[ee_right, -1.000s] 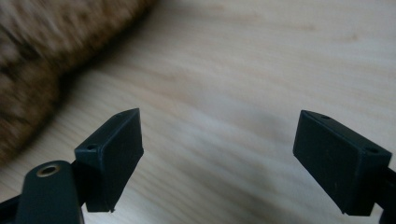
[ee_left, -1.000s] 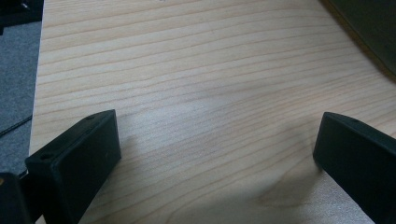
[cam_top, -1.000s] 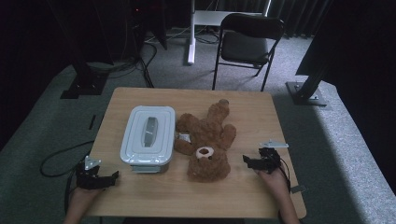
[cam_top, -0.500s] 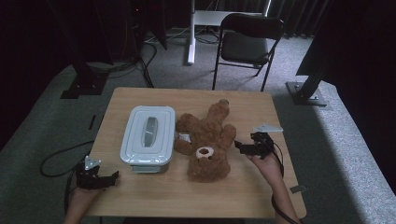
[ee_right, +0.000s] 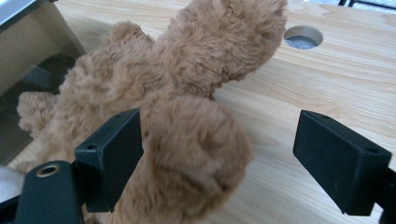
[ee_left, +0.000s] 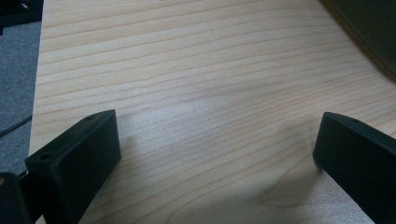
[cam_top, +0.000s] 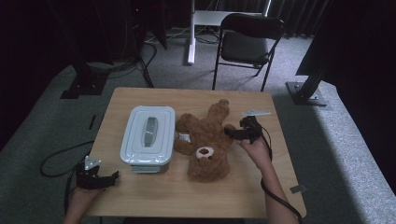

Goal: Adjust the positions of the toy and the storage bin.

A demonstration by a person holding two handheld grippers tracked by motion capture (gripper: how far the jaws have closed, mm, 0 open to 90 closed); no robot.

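Note:
A brown teddy bear lies on its back in the middle of the wooden table, head toward the person. My right gripper is open at the bear's side. In the right gripper view a furry paw sits between the jaws, close to the left one. My left gripper rests open at the table's front left corner. In the left gripper view only bare wood lies between its jaws. A grey lidded plastic box stands just left of the bear.
A round cable hole is cut in the tabletop beyond the bear. A black folding chair and stand bases stand on the carpet behind the table. Cables trail from both grippers off the table edges.
My right gripper has moved forward and left from the table's right front area until its jaws straddle the bear's paw. The left gripper has stayed in place.

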